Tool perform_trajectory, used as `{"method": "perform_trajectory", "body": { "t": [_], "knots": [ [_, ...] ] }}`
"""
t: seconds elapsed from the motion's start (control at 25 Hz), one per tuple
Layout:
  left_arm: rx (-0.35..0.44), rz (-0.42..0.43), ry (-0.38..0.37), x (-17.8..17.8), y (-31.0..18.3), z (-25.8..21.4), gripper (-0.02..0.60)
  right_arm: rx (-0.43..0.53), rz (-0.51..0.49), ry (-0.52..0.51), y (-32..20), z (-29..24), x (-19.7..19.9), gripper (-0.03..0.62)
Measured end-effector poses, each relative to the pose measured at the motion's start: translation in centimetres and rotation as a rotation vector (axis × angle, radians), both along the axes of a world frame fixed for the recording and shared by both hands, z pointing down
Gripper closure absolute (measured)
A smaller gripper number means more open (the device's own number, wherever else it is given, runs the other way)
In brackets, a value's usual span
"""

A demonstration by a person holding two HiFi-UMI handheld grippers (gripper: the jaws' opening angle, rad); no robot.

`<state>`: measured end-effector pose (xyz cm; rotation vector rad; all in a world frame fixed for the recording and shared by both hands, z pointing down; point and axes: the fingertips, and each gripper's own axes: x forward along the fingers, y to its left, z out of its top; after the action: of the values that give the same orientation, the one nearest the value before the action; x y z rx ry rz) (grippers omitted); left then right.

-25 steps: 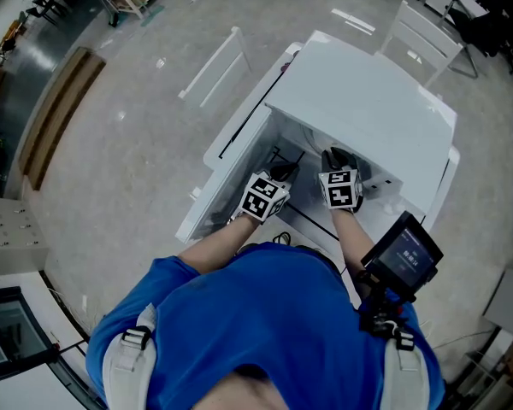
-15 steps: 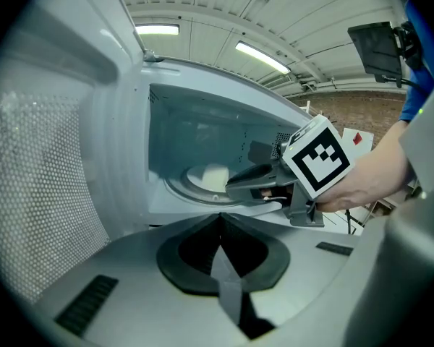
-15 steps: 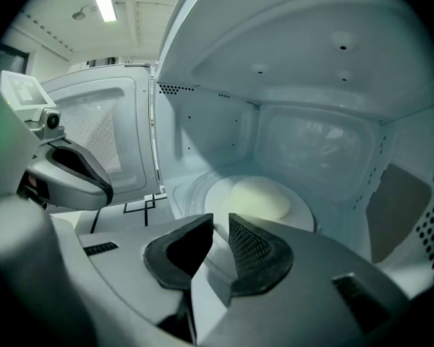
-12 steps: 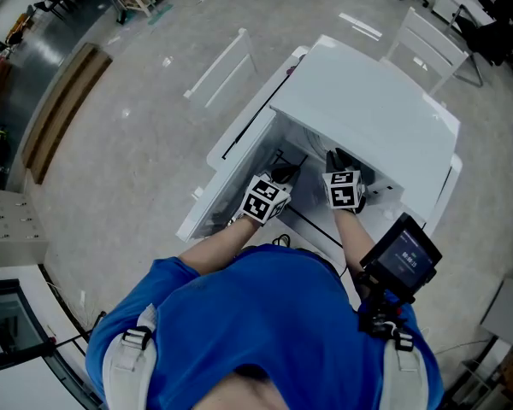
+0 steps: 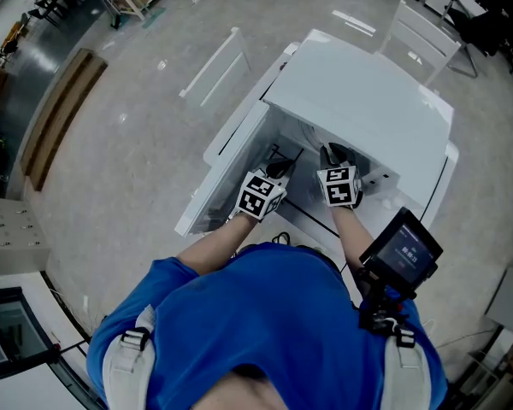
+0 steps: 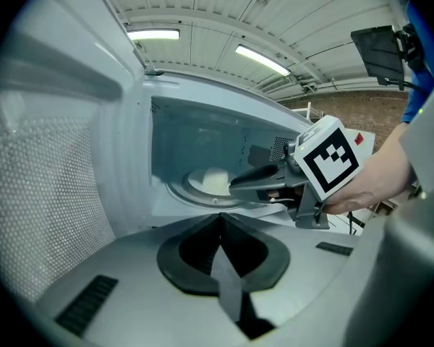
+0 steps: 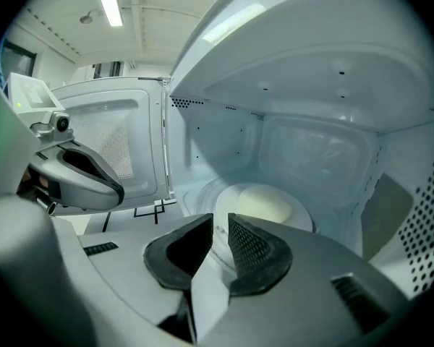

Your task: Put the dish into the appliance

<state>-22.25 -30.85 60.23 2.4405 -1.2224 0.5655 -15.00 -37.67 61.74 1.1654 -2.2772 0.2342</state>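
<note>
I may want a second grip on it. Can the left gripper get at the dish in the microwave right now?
Probably yes: the door is open and the dish sits on the turntable straight ahead of the left gripper. But the right gripper crowds its near rim, and the left jaws are shut.

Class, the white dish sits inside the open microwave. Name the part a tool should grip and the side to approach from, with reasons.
Grip the near rim of the dish, coming straight in through the open front. It sits low, so probably only its thin edge suits the tool, and the microwave walls close off every other side.
</note>
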Motion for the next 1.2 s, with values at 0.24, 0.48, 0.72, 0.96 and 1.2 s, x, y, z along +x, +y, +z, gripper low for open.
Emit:
{"method": "perform_trajectory", "body": {
  "t": [0.24, 0.48, 0.72, 0.96, 1.2],
  "knots": [
    [0.013, 0.011, 0.013, 0.4, 1.0, -0.5, 0.575, 0.019, -0.011, -0.019, 2.2, -0.9, -0.2, 0.551],
    [0.023, 0.031, 0.039, 0.6, 3.2, -1.3, 0.575, 0.032, 0.008, -0.049, 5.7, -2.2, -0.1, 0.551],
    [0.042, 0.045, 0.078, 1.5, 3.4, -1.3, 0.575, 0.043, 0.036, -0.084, 7.6, -2.6, 0.8, 0.557],
    [0.062, 0.035, 0.123, 2.1, 5.0, -2.4, 0.575, 0.033, 0.047, -0.139, 10.5, -3.5, 1.6, 0.592],
    [0.08, -0.026, 0.16, 2.6, 7.5, -3.8, 0.575, 0.036, 0.027, -0.221, 14.0, -5.1, 3.0, 0.592]
  ]
}}
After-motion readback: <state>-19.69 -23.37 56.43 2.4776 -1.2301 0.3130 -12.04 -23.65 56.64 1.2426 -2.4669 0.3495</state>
